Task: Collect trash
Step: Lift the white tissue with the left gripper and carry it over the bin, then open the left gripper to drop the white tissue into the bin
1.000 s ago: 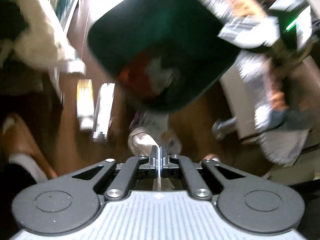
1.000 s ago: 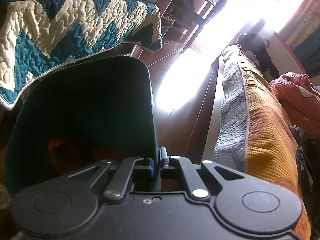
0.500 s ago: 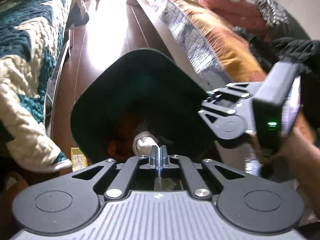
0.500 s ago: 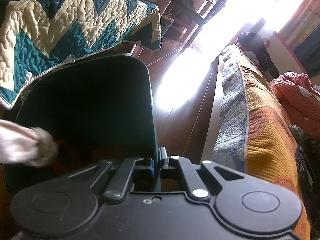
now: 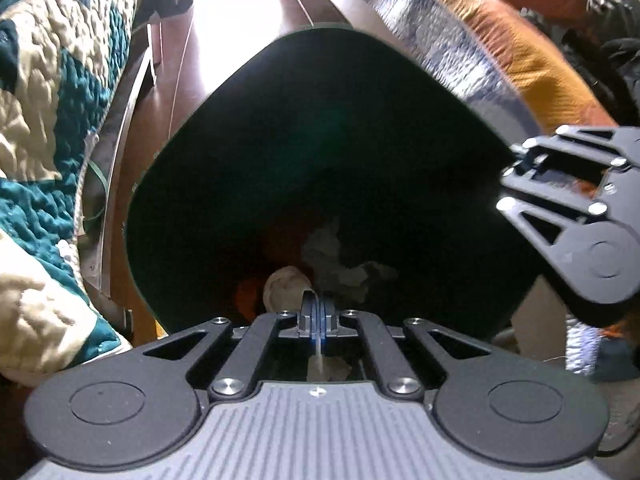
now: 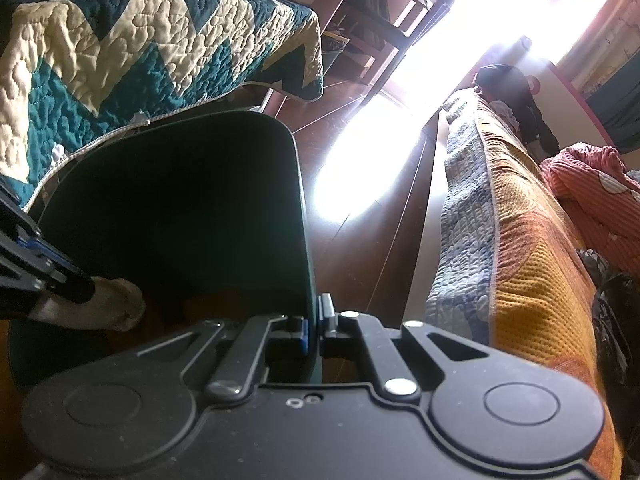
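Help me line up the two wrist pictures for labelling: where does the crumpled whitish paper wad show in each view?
Left wrist view: the crumpled whitish paper wad sits low at centre, just beyond the shut left gripper, over the mouth of the dark green plastic bin.
Right wrist view: the wad is at the lower left, held inside the bin's opening.
Shared landmark: the teal-and-cream zigzag quilt.

Blown-out window glare floods the floor; bin interior dark, fisheye-warped edges
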Action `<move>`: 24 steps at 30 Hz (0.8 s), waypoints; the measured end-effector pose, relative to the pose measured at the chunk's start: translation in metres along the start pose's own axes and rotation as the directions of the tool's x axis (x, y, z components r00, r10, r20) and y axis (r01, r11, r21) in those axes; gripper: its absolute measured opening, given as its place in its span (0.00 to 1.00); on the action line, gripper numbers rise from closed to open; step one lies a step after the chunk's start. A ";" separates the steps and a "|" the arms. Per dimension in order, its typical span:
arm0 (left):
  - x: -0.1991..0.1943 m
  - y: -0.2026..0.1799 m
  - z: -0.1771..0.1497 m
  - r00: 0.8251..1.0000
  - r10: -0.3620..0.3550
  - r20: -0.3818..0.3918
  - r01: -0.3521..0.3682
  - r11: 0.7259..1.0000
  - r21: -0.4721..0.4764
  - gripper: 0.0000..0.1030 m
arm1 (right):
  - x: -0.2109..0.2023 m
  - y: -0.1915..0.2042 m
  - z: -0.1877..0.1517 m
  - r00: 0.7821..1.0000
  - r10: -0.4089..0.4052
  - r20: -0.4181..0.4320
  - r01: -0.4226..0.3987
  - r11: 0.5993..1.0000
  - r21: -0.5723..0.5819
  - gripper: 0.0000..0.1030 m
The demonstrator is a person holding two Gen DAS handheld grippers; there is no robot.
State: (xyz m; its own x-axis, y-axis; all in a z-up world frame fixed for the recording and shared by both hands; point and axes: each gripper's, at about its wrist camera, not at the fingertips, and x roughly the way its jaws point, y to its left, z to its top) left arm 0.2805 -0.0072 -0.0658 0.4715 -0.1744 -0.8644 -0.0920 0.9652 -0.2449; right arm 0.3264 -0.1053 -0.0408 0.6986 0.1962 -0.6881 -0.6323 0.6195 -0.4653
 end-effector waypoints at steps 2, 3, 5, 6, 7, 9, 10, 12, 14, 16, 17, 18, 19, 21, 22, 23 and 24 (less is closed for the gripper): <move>0.007 0.000 -0.001 1.000 0.010 -0.010 -0.010 1.000 0.003 0.01 | 0.000 0.000 0.000 1.000 0.000 0.000 0.000 1.000 0.002 0.04; 0.010 0.000 -0.001 1.000 0.013 -0.015 -0.013 1.000 0.004 0.01 | 0.000 0.000 0.000 1.000 -0.001 0.000 0.001 1.000 0.001 0.04; 0.015 0.002 0.000 0.999 0.023 -0.024 -0.023 1.000 -0.007 0.02 | 0.000 0.000 0.000 1.000 0.000 -0.002 0.000 1.000 0.002 0.04; 0.017 0.002 0.000 0.999 0.024 -0.026 -0.025 1.000 -0.015 0.02 | 0.000 0.000 0.000 1.000 0.000 -0.001 0.000 1.000 0.002 0.04; 0.018 0.003 0.000 0.999 0.023 -0.024 -0.023 1.000 -0.020 0.02 | 0.000 0.000 0.000 1.000 0.001 -0.002 -0.001 1.000 0.002 0.04; 0.020 0.003 0.001 1.000 0.013 -0.019 -0.013 1.000 -0.022 0.04 | 0.001 0.000 0.000 1.000 0.001 -0.001 -0.001 1.000 0.004 0.04; 0.020 0.003 0.002 1.000 0.008 -0.020 -0.009 1.000 -0.022 0.05 | 0.001 0.000 0.000 1.000 0.001 -0.002 -0.001 1.000 0.003 0.04; 0.021 0.001 0.003 1.000 0.004 -0.021 -0.004 1.000 -0.018 0.09 | 0.001 0.000 0.000 1.000 0.001 -0.002 -0.001 1.000 0.004 0.04; 0.022 -0.001 0.002 1.000 0.002 -0.021 -0.002 1.000 -0.009 0.10 | 0.001 -0.001 0.000 1.000 0.002 -0.005 -0.002 1.000 0.006 0.04; 0.022 -0.002 0.003 1.000 0.000 -0.021 0.000 1.000 -0.005 0.12 | 0.002 -0.002 0.001 1.000 0.002 -0.006 -0.002 1.000 0.006 0.04; 0.022 -0.003 0.003 1.000 -0.002 -0.021 0.002 1.000 -0.005 0.13 | 0.002 -0.002 0.001 1.000 0.003 -0.006 -0.003 1.000 0.006 0.04; 0.021 -0.003 0.002 1.000 -0.004 -0.021 0.004 1.000 -0.006 0.16 | 0.002 -0.003 0.001 1.000 0.003 -0.006 -0.003 1.000 0.006 0.04; 0.021 -0.002 0.002 1.000 -0.007 -0.020 0.007 1.000 -0.006 0.18 | 0.003 -0.003 0.001 1.000 0.003 -0.006 -0.003 1.000 0.006 0.04; 0.018 -0.002 0.002 1.000 -0.012 -0.012 0.012 1.000 -0.007 0.31 | 0.002 -0.003 0.001 1.000 0.003 -0.006 -0.003 1.000 0.005 0.04; 0.015 -0.002 0.001 1.000 -0.012 -0.003 0.012 1.000 -0.006 0.34 | 0.002 -0.003 0.002 1.000 0.004 -0.006 -0.004 1.000 0.005 0.04; 0.013 -0.003 0.000 1.000 -0.010 0.006 0.010 1.000 -0.003 0.45 | 0.003 -0.003 0.002 1.000 0.004 -0.006 -0.004 1.000 0.005 0.04; 0.010 -0.003 0.000 1.000 -0.005 0.017 0.005 1.000 -0.001 0.56 | 0.002 -0.003 0.002 1.000 0.003 -0.006 -0.003 1.000 0.004 0.04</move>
State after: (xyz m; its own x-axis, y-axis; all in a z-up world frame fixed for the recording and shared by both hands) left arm 0.2855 -0.0117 -0.0742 0.4870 -0.1760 -0.8555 -0.0900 0.9641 -0.2497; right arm 0.3304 -0.1051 -0.0402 0.6943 0.1933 -0.6932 -0.6332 0.6219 -0.4608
